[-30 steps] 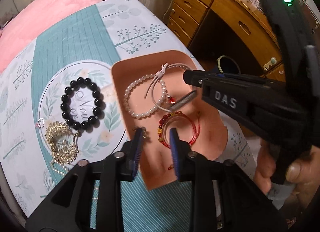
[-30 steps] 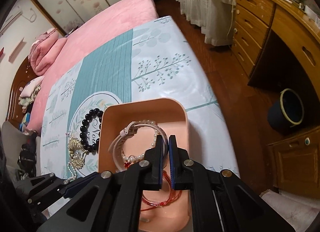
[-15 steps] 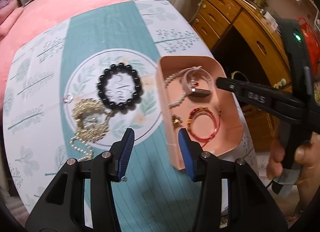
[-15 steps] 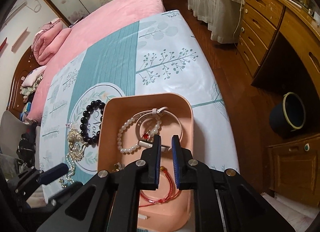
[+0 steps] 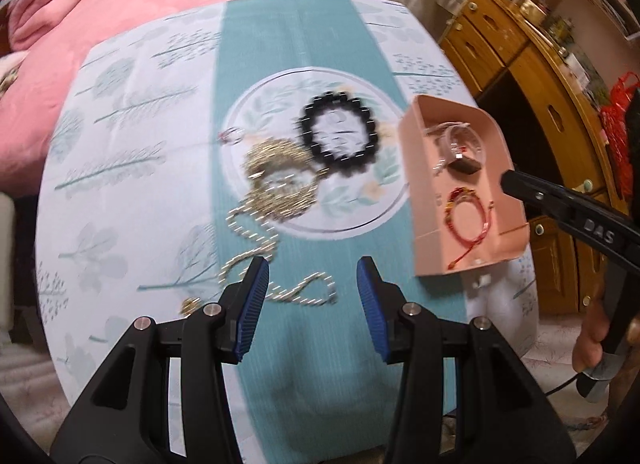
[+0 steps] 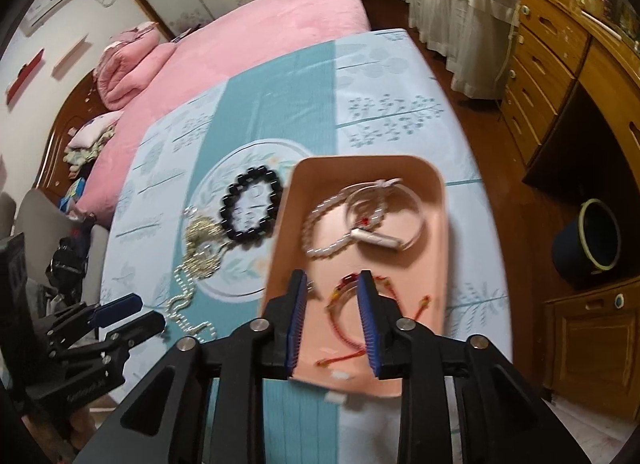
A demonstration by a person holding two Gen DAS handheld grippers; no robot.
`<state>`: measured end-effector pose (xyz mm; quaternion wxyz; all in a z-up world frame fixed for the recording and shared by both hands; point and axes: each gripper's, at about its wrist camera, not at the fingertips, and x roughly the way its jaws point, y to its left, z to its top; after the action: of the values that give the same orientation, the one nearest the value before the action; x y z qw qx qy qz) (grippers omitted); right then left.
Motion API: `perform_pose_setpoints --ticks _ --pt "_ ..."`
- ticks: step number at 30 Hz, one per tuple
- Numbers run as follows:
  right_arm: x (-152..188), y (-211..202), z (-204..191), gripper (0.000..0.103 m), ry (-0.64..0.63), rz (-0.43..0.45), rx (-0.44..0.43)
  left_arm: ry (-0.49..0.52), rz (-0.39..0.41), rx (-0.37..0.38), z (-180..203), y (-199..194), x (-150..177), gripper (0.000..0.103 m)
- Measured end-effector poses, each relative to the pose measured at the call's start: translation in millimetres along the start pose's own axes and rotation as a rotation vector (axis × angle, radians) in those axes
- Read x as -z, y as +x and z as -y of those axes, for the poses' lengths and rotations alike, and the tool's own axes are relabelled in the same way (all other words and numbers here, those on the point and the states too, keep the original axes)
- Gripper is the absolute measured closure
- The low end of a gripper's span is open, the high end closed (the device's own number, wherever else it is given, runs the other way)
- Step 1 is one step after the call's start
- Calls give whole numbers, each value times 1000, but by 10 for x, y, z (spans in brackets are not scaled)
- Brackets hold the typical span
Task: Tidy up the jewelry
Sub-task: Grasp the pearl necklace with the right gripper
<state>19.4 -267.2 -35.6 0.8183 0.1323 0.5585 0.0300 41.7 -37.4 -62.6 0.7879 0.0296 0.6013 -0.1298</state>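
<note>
A pink tray (image 5: pixel 424 151) (image 6: pixel 434 248) sits at the table's right side. It holds a pearl bracelet (image 6: pixel 324 223), a clear bangle with a white tag (image 6: pixel 384 223) and a red cord bracelet (image 5: pixel 466 215) (image 6: pixel 348 296). A black bead bracelet (image 5: pixel 340 139) (image 6: pixel 250 207) and a gold chain necklace (image 5: pixel 276 187) (image 6: pixel 200 248) lie on the cloth left of the tray. My left gripper (image 5: pixel 312 288) is open and empty, above the chain's tail. My right gripper (image 6: pixel 330 300) is open and empty, above the tray's near end.
The table has a teal and white leaf-print cloth (image 5: pixel 152 167). A small ring (image 5: pixel 232 135) lies by the gold chain. A pink bed (image 6: pixel 256 35) lies behind. A wooden desk with drawers (image 6: pixel 560 75) and a dark bin (image 6: pixel 588 236) stand right.
My left gripper has pulled back and to the left, away from the tray, and opened wider. My right gripper has gone from shut to open and risen above the tray.
</note>
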Motion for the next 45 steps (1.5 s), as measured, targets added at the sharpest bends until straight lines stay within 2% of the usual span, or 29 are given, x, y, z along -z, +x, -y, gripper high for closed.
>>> perform_pose_setpoints --ticks 8,20,27,31,34,36,40,45 --pt "125 4 -509 73 -78 -22 -42 -140 -25 -27 -658 -16 283 60" --pt "346 330 -1265 73 -209 -112 -90 -207 -59 -14 -1144 109 621 60" --pt "560 671 -1626 73 -311 -189 -91 -127 -79 5 -1121 295 625 60" --pt "645 810 -1668 73 -305 -221 -97 -106 -78 56 -1042 336 610 61" --pt "678 877 -1681 73 -341 -215 -93 -84 -84 98 -954 368 609 66" --pt "700 927 -1712 73 -375 -200 -93 -95 -97 124 -929 412 606 72" --pt "748 1030 -1819 73 -500 -144 -98 -151 -102 135 -961 489 578 72" --pt "767 1171 -1940 73 -603 -153 -114 -208 -104 144 -1024 552 535 72"
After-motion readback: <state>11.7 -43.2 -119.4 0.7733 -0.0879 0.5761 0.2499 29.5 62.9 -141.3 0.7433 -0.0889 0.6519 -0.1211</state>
